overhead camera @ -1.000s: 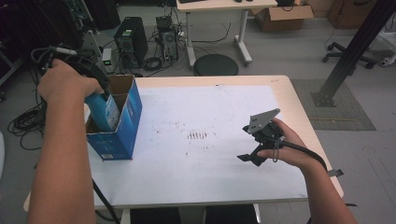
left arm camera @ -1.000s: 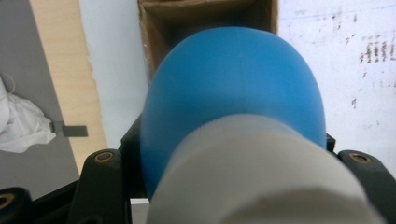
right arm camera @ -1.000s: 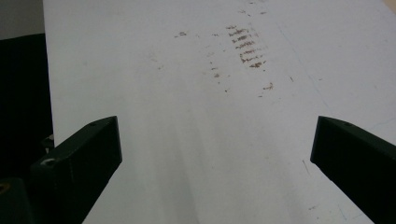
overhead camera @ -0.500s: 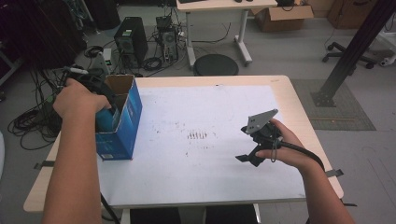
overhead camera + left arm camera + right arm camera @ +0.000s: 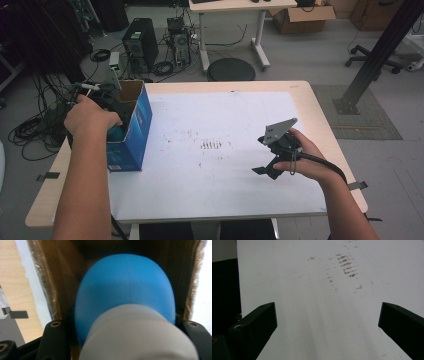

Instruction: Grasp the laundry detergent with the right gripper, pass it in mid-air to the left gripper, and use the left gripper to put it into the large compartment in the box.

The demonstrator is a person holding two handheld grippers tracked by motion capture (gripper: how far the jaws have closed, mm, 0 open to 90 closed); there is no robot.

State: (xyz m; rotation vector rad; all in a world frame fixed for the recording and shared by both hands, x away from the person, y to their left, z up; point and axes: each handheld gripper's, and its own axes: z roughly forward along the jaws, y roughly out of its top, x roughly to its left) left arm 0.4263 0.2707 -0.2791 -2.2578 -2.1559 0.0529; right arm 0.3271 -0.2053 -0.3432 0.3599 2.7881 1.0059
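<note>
A blue cardboard box (image 5: 135, 125) stands open at the table's left edge. My left gripper (image 5: 125, 325) reaches down into it, shut on a rounded blue object (image 5: 125, 285) with a pale grey-white end toward the camera. Brown inner box walls (image 5: 57, 277) surround the object. In the high view the person's left hand (image 5: 90, 117) covers this gripper at the box mouth, and a bit of the blue object (image 5: 118, 134) shows there. My right gripper (image 5: 261, 155) is held just above the white sheet at the right. Its jaws stand wide open, and between them my right gripper (image 5: 327, 322) holds nothing.
A white sheet (image 5: 220, 110) covers most of the wooden table (image 5: 320, 115), with brown smudges (image 5: 212, 145) near its middle. On the floor behind are computer towers (image 5: 140, 42), cables, a round black stool (image 5: 231, 69) and a second desk. A black post (image 5: 375, 55) rises at the right.
The left hand has sunk, carrying the blue object from above the box down into it. The right hand and its gripper have stayed in place.
</note>
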